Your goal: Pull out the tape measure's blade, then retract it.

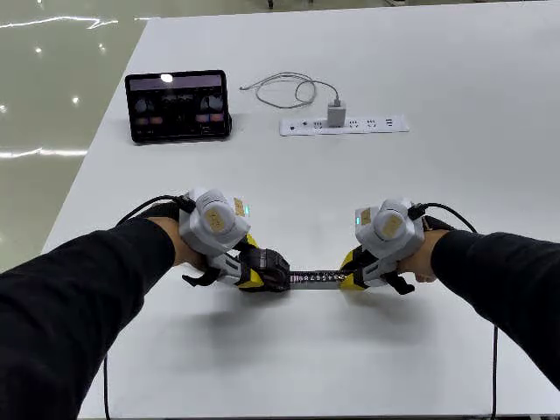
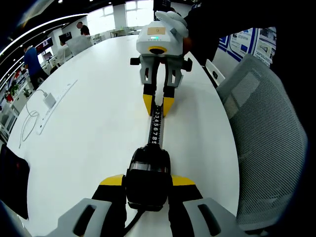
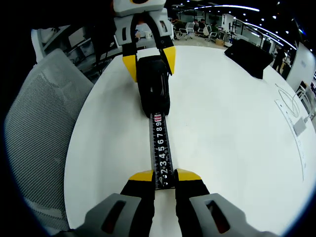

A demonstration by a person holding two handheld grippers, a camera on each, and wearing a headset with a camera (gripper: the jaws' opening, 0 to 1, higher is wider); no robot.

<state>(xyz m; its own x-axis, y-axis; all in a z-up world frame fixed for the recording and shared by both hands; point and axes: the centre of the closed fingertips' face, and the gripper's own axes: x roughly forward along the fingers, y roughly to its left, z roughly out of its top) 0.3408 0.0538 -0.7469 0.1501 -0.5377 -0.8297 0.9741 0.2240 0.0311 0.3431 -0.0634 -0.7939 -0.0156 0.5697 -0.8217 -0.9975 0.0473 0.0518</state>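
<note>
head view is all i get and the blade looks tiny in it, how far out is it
observer: in the right gripper view the blade reads up to 9 outside the case.
operator: who has the tip
observer: the right gripper is shut on it, clamped from both sides.
operator: anything off the table near me
observer: a grey mesh chair stands by the table edge.

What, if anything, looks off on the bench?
Nothing stands out. The left gripper clamps the tape measure case, the right gripper pinches the blade at its tip, and it runs straight between them, unkinked. Tablet, charger and power strip lie tidy behind.
</note>
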